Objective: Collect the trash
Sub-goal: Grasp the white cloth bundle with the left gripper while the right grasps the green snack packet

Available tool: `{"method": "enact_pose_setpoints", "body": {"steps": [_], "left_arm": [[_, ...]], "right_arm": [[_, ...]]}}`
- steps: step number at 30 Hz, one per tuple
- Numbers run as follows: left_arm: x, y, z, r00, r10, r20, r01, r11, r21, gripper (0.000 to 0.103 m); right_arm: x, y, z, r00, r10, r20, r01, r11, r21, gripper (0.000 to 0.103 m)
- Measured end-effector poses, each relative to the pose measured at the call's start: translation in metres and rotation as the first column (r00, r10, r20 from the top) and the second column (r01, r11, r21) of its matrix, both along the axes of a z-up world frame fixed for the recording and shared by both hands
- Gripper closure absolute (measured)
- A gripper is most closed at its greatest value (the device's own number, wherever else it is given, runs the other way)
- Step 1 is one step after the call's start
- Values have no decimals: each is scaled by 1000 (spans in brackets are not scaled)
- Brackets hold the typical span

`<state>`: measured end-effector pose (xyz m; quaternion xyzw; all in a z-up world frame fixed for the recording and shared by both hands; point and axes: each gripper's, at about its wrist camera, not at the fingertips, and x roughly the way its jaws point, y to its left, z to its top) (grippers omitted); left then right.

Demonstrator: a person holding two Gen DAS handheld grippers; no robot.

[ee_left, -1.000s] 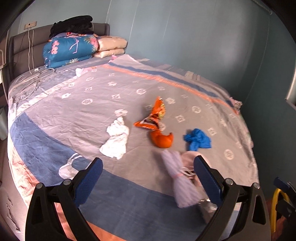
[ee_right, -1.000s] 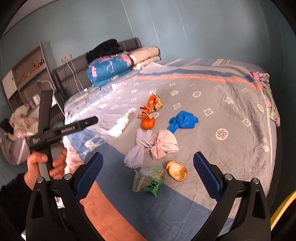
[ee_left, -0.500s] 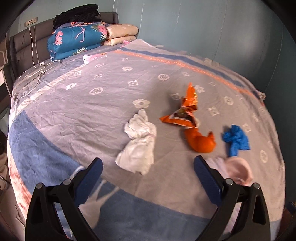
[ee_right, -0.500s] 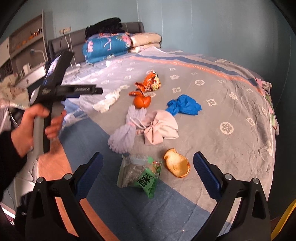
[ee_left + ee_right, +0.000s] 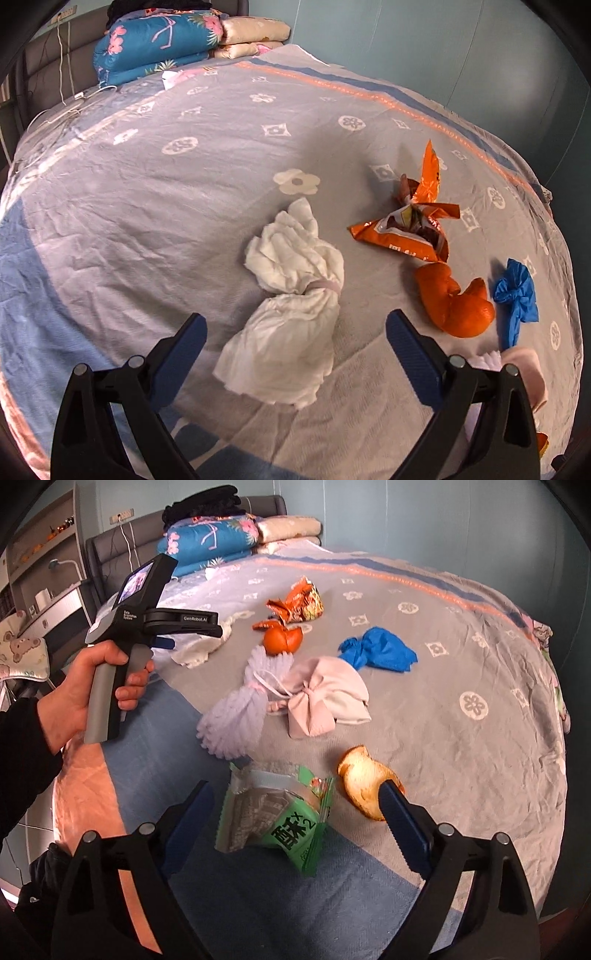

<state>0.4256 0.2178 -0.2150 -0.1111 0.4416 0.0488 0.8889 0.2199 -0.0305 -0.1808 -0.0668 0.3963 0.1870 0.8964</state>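
Observation:
Trash lies on the bed. My left gripper (image 5: pixel 295 332) is open, its jaws on either side of a white tied bundle (image 5: pixel 291 306); it also shows in the right wrist view (image 5: pixel 195 648). An orange snack wrapper (image 5: pixel 410 218), an orange peel (image 5: pixel 452 302) and a blue bag (image 5: pixel 515 295) lie to the bundle's right. My right gripper (image 5: pixel 295 805) is open around a green snack packet (image 5: pixel 280 819). A second peel (image 5: pixel 364 779) touches its right finger. A lilac bundle (image 5: pixel 236 709), a pink bundle (image 5: pixel 325 698), the blue bag (image 5: pixel 376 650) and the wrapper (image 5: pixel 299 602) lie beyond.
Folded quilts (image 5: pixel 159 40) and pillows (image 5: pixel 255 33) are stacked at the headboard, with cables (image 5: pixel 62 110) near them. The bed's right edge (image 5: pixel 554 709) drops toward the blue wall. A shelf and desk (image 5: pixel 40 590) stand left of the bed.
My left gripper moved forward and down to the white bundle, which now sits between its jaws. My right gripper dropped closer over the green packet.

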Motion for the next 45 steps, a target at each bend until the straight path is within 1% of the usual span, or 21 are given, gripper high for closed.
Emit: {"method": "enact_pose_setpoints", "body": {"steps": [1, 2, 3, 4, 5, 6, 7, 8, 10, 11, 12, 13, 16, 18, 22, 26, 29, 33, 37, 42, 45], "left_arm": [[2, -1, -2, 1000, -4, -4, 4, 1000, -4, 18], [4, -3, -5, 1000, -10, -14, 10, 1000, -5, 27], [5, -6, -7, 1000, -11, -20, 11, 1000, 4, 30], [6, -7, -9, 1000, -7, -21, 7, 1000, 14, 36], [6, -8, -10, 1000, -1, -21, 1, 1000, 25, 49], [6, -8, -11, 1000, 1, -25, -1, 1000, 30, 58], [6, -8, -12, 1000, 5, -28, -4, 999, 34, 68], [4, -7, -11, 1000, 10, -22, -10, 1000, 24, 75], [1, -4, -8, 1000, 18, -14, -18, 1000, 0, 79], [-1, -3, -7, 1000, 21, -12, -21, 1000, 0, 80], [-3, -4, -4, 1000, 20, -7, -20, 1000, 1, 80], [-6, -5, 0, 1000, 14, 1, -14, 1000, 2, 80], [-14, -8, 11, 1000, -3, 26, 3, 1000, -5, 81], [-22, -10, 20, 999, -15, 45, 16, 1000, -23, 81], [-39, -15, 33, 997, -26, 66, 28, 999, -20, 81], [-61, -18, 44, 997, -11, 79, 16, 998, -62, 81], [-78, -20, 48, 997, -7, 83, 15, 995, -96, 80], [-105, -29, 54, 996, -19, 91, 27, 995, -98, 81], [-132, -37, 57, 995, -34, 90, 44, 994, -102, 80], [-155, -45, 64, 993, -55, 103, 65, 994, -91, 80], [-165, -49, 67, 992, -66, 108, 78, 992, -102, 80]], "right_arm": [[1, 1, -2, 1000, -3, -4, 2, 1000, -6, 26], [2, 2, -4, 1000, -4, -12, 4, 1000, -11, 28], [3, 3, -5, 1000, -4, -15, 3, 1000, -16, 31], [4, 4, -6, 1000, -3, -16, 3, 1000, -24, 33], [5, 5, -9, 1000, -2, -19, 1, 999, -38, 35], [6, 6, -10, 1000, -1, -23, 0, 999, -48, 41], [6, 8, -13, 1000, -4, -25, 2, 997, -73, 50], [6, 8, -13, 1000, -2, -24, 0, 997, -76, 52], [4, 9, -12, 1000, -1, -17, -1, 996, -84, 60], [4, 9, -12, 1000, 0, -13, -1, 996, -85, 62], [3, 9, -11, 1000, 0, -11, 0, 996, -84, 68], [3, 8, -10, 1000, 1, -9, -1, 996, -84, 70], [2, 8, -8, 1000, 2, -3, -3, 996, -87, 73], [0, 4, -4, 1000, -2, -6, 2, 998, -63, 74], [-5, -5, 10, 1000, -4, -3, 4, 1000, -12, 75], [-12, -13, 25, 1000, 8, -12, -7, 999, 47, 75], [-18, -15, 36, 1000, 17, -4, -16, 998, 62, 75], [-28, -18, 48, 1000, 25, 15, -26, 996, 86, 75], [-37, -26, 58, 1000, 28, 0, -28, 992, 122, 75], [-49, -29, 65, 999, 39, -3, -39, 993, 115, 75], [-55, -31, 63, 999, 48, -23, -46, 994, 101, 75]]}}
